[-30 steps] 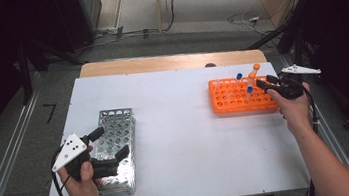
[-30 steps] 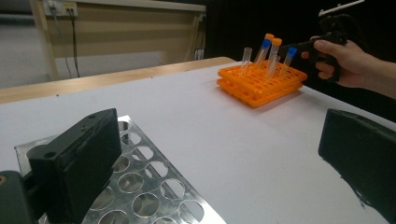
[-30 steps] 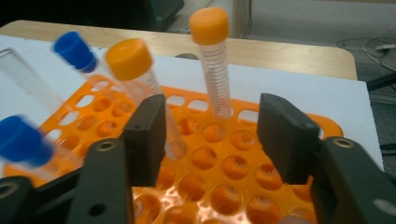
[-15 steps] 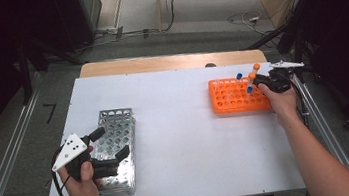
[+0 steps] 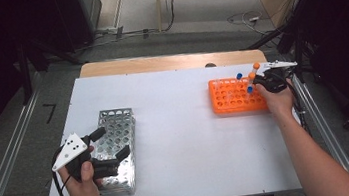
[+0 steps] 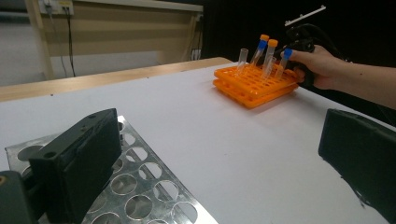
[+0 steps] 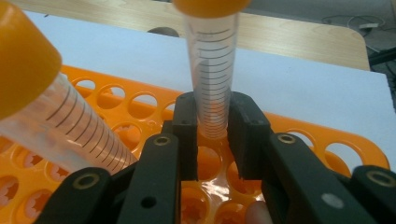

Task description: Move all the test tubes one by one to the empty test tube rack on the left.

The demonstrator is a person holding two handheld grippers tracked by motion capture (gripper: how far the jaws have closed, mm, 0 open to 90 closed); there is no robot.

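An orange tube rack (image 5: 233, 102) lies at the table's right, with several capped tubes standing in it. My right gripper (image 7: 212, 135) is shut on an orange-capped tube (image 7: 212, 84) that stands in a rack hole; its jaws have just been closing around that tube. A second orange-capped tube (image 7: 56, 116) leans just to its left. In the high view the right gripper (image 5: 257, 84) sits at the rack's right end. My left gripper (image 5: 112, 143) hovers open over an empty metal rack (image 5: 115, 125) at the table's left, with nothing between its jaws.
The left gripper view shows the metal rack's holes (image 6: 140, 186) under the open jaws, and the orange rack (image 6: 254, 84) far across the white table (image 5: 176, 128). A wooden strip (image 5: 158, 63) borders the far edge. Cables lie on the floor beyond.
The right hand has moved left onto the orange rack's right end, and its jaws have closed onto the orange-capped tube. The left hand has kept still.
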